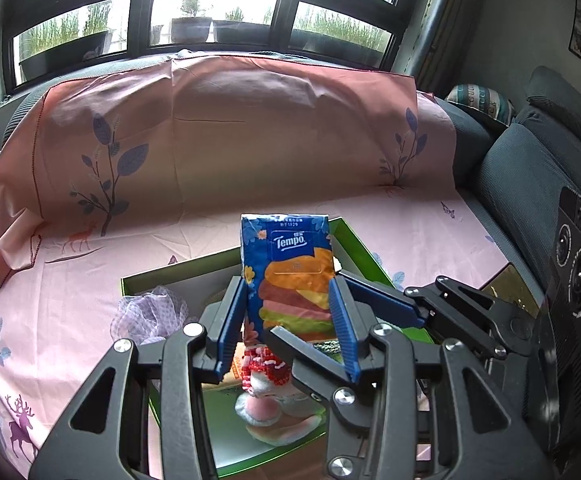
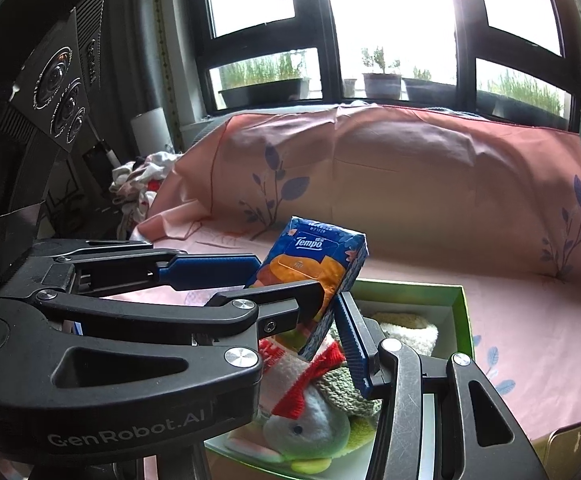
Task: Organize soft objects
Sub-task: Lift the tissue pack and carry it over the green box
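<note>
Both grippers, left (image 1: 290,312) and right (image 2: 302,316), pinch the tissue pack (image 1: 294,268) half-open above the box (image 1: 354,236); toys already lie inside, pack not yet.

You had the tissue pack (image 1: 290,268) upright between both tongs, above the box (image 1: 354,240) on the sheet-covered sofa (image 1: 430,232). In the box lay a plush toy (image 2: 306,424), a mesh puff (image 1: 150,312) at its left end. Behind stood the window (image 1: 218,8).

The tissue pack (image 1: 292,268) was wrapped in glossy printed plastic film. The tongs (image 1: 290,312) were matt black plastic with ribbed blue pads (image 1: 340,320). The sheet (image 1: 250,128) was smooth pink cloth; the box (image 2: 464,320) glossy green card.
</note>
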The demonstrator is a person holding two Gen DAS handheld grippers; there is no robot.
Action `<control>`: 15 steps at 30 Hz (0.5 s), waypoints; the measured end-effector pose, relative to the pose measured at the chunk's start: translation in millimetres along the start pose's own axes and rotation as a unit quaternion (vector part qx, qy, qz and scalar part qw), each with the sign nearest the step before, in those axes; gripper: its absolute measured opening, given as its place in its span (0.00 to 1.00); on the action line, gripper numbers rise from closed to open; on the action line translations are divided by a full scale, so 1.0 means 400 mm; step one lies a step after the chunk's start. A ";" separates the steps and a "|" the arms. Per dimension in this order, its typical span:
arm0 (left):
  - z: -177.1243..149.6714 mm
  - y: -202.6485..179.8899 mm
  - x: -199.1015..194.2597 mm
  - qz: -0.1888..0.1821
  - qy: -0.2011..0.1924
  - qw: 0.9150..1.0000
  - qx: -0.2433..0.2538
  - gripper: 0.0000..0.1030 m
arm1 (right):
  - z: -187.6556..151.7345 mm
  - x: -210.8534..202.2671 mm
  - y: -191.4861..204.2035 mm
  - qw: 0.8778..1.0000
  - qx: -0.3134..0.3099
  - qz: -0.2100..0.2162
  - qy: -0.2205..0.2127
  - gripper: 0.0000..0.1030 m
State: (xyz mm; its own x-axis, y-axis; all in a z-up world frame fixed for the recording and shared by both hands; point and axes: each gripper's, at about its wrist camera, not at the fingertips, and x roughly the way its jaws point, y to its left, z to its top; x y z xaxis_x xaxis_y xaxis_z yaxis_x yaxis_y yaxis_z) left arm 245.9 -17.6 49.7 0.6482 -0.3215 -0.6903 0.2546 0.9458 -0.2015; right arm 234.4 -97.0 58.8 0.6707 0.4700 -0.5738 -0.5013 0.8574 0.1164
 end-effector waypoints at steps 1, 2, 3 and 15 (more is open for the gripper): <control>0.001 -0.004 0.001 -0.002 0.000 1.000 0.001 0.40 | 0.000 -0.003 -0.003 1.000 0.000 -0.002 0.001 0.49; 0.003 -0.010 0.002 -0.004 0.000 1.000 0.002 0.40 | 0.000 -0.006 -0.007 1.000 0.001 -0.004 0.001 0.49; 0.006 -0.017 0.004 -0.006 -0.001 1.000 0.003 0.40 | 0.001 -0.012 -0.011 1.000 0.001 -0.007 0.000 0.49; 0.011 -0.086 0.056 -0.028 0.014 0.999 0.016 0.40 | -0.021 -0.038 -0.077 0.999 0.010 -0.039 0.013 0.49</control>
State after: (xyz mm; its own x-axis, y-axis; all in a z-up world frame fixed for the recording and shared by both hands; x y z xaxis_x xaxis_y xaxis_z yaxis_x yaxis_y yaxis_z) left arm 254.6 -57.7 44.3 0.6127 -0.3712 -0.6977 0.3119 0.9247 -0.2181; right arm 235.0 -132.1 57.0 0.6927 0.3957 -0.6030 -0.4360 0.8957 0.0870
